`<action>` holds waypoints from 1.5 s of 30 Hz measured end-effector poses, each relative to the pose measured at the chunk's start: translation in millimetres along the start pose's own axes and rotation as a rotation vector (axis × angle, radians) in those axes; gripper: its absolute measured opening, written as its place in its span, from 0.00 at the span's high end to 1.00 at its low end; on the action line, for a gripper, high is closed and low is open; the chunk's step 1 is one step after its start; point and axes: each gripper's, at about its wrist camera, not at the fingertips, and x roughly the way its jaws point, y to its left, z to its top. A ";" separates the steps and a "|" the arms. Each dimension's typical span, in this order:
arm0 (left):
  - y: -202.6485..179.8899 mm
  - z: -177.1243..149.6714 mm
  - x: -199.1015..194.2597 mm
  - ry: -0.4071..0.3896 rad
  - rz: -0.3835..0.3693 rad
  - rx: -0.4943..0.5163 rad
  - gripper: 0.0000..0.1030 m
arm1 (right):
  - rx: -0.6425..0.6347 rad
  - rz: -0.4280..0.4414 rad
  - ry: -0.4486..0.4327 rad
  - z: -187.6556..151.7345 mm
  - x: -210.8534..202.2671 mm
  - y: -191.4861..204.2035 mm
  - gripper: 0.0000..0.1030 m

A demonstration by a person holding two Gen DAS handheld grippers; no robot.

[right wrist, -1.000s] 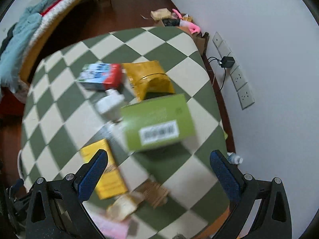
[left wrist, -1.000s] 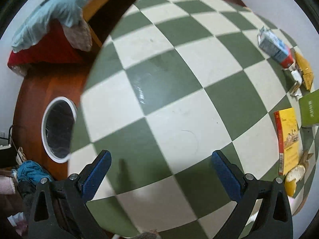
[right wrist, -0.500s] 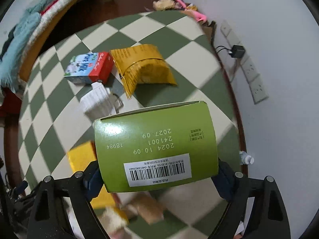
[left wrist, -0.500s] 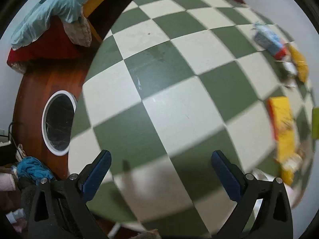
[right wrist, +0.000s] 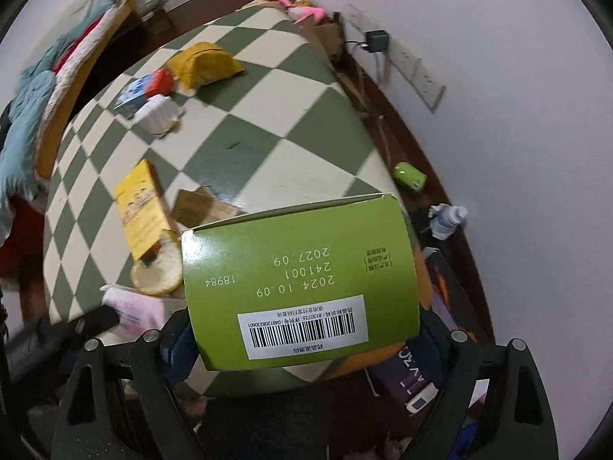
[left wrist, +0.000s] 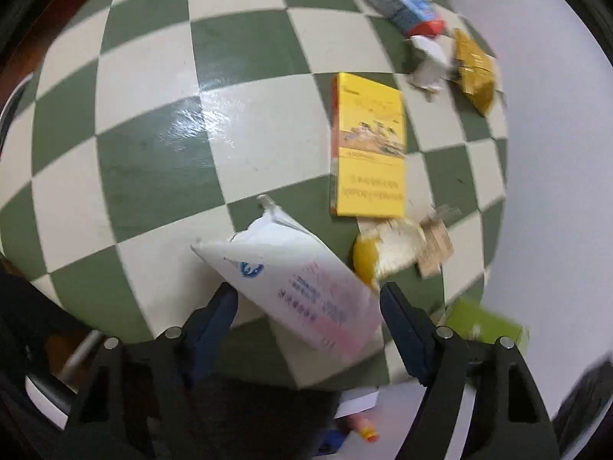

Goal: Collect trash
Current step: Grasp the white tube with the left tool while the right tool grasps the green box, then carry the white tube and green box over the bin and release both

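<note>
My right gripper is shut on a green carton with a barcode label and holds it above the checkered table. It also shows in the left wrist view. My left gripper has its jaws around a white and pink packet at the table's near edge; the fingers look close to it, contact unclear. A yellow box, a round yellow-rimmed piece, torn cardboard, a crumpled white wrapper, a yellow pouch and a blue-red milk carton lie on the table.
White wall with sockets and a charger runs along the table's right side. On the floor strip lie a small green item, a bottle and dark books. A bed with blue bedding is at left.
My left gripper swung right and now has its jaws around the white and pink packet. My right gripper closed on the green carton and lifted it back toward the table's near corner.
</note>
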 end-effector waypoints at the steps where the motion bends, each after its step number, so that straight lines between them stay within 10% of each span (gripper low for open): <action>1: -0.1 3.1 4.3 0.001 0.007 -0.022 0.28 | 0.005 -0.002 0.002 -1.0 0.8 -0.9 0.11; 6: 12.5 13.7 10.2 -0.003 0.002 -0.090 0.38 | 0.010 -0.007 0.010 -1.9 4.8 1.8 0.11; 16: 16.4 34.0 0.6 -0.018 0.214 0.362 0.40 | -0.094 0.053 0.097 0.1 17.1 26.4 0.11; 35: 27.6 11.8 21.9 -0.037 0.136 0.317 0.39 | -0.132 0.041 0.145 11.9 24.0 43.1 0.08; 45: 24.1 15.5 27.9 -0.093 0.224 0.392 0.50 | -0.128 0.014 0.131 14.4 29.4 44.1 0.08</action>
